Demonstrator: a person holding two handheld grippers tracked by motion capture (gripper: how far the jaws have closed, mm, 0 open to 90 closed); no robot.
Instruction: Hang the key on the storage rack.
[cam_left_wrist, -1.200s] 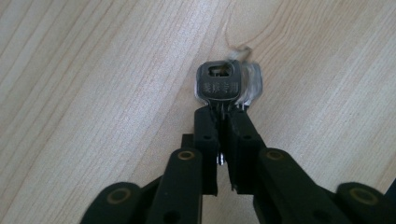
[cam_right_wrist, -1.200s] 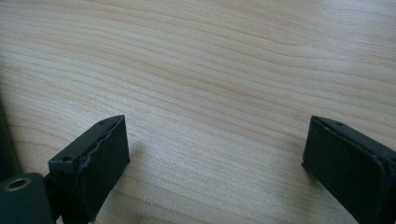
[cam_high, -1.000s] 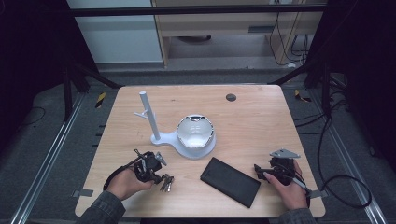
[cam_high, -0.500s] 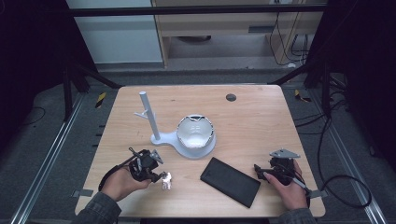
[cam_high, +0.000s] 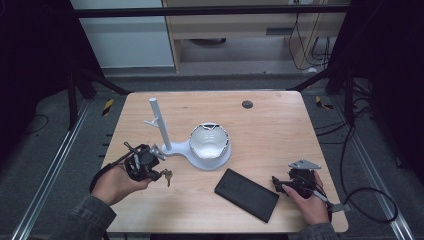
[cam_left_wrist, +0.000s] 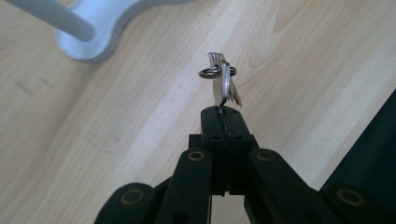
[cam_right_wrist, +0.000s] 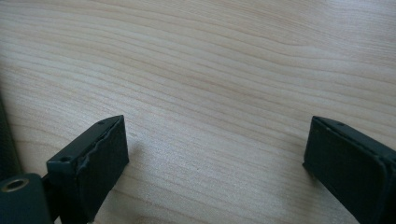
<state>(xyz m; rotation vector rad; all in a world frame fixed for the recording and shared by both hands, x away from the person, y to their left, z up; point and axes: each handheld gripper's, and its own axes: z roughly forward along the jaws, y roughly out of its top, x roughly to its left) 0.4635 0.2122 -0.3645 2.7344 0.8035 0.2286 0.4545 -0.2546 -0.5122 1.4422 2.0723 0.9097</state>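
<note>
The left gripper (cam_left_wrist: 223, 112) is closed on a small bunch of keys (cam_left_wrist: 221, 83), pinched at the jaw tips, with the key ring and blades standing out beyond them above the wooden table (cam_left_wrist: 116, 140). In the high view this gripper (cam_high: 152, 170) sits at the lower left of the frame, the keys (cam_high: 166, 175) hanging at its right side, just below the base of a white stand (cam_high: 200, 155) with an upright post. The right gripper (cam_right_wrist: 215, 149) is open, its jaws wide apart over bare wood, nothing between them. In the high view it (cam_high: 280, 184) rests at the lower right, just beside a black flat case (cam_high: 246, 194).
</note>
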